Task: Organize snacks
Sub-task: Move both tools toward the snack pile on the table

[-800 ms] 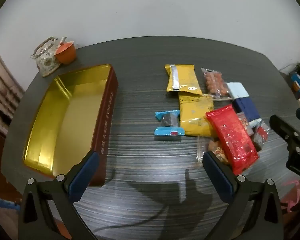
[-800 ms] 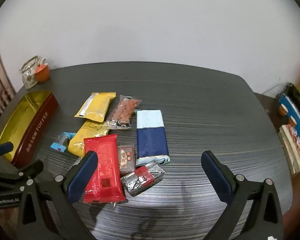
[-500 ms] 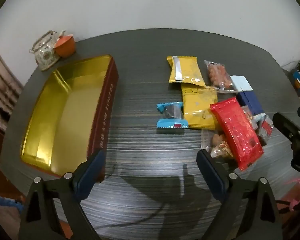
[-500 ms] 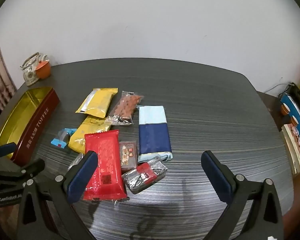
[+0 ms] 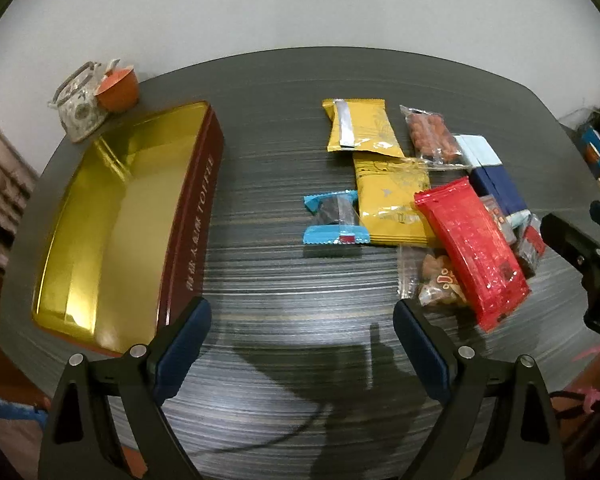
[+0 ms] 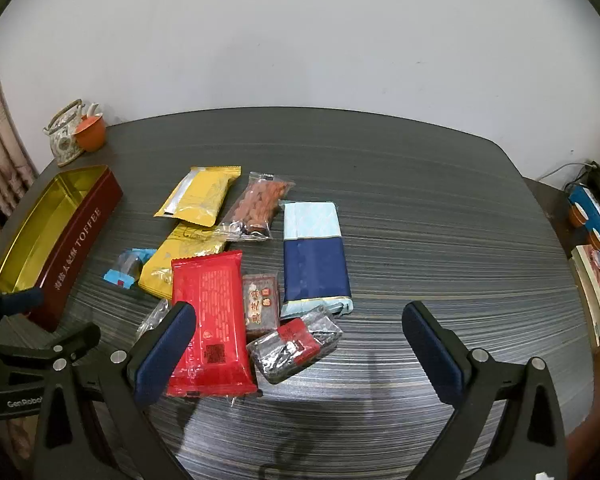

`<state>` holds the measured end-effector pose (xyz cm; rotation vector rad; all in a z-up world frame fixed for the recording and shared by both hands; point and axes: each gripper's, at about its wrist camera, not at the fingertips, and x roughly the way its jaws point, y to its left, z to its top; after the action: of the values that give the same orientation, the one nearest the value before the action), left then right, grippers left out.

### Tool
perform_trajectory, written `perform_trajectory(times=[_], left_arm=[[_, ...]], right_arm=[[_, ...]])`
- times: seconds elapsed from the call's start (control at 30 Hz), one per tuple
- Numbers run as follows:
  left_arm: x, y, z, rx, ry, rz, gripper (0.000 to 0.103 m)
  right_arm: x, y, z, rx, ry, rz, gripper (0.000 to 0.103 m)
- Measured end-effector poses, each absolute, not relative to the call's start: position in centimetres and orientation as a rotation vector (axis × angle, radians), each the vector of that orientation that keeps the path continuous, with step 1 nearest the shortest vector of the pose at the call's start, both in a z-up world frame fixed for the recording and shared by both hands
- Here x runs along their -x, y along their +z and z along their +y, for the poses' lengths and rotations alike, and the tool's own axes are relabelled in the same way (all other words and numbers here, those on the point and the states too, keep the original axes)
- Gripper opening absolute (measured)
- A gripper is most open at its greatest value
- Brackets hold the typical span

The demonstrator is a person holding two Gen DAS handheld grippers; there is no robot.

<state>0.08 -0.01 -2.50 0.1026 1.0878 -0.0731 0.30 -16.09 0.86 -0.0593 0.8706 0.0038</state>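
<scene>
A maroon toffee tin with a gold inside stands open and bare at the table's left. Right of it lies a cluster of snacks: two yellow packets, a small blue-wrapped sweet, a red packet, a clear nut bag, a navy and pale-blue pack and small dark sweets. My left gripper hovers open over bare table between tin and snacks. My right gripper is open above the near snacks, holding nothing.
A patterned teapot and an orange cup sit at the table's far left corner. A white wall runs behind the dark striped table. Boxes and books stand beyond the right edge.
Both views have drifted slightly: in the left view the tin and snacks slid down, in the right view the snacks moved down and closer. Both grippers stay open; nothing was grasped.
</scene>
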Motion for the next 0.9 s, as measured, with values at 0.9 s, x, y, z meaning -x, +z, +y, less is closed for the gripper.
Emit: perform_trajectory(times=[0.9], left_arm=[[-0.18,-2.2,0.36,-0.122,-0.018,1.071,0.092]], right_arm=[[-0.19,0.66,-15.71,0.067,0.039,0.888,0.101]])
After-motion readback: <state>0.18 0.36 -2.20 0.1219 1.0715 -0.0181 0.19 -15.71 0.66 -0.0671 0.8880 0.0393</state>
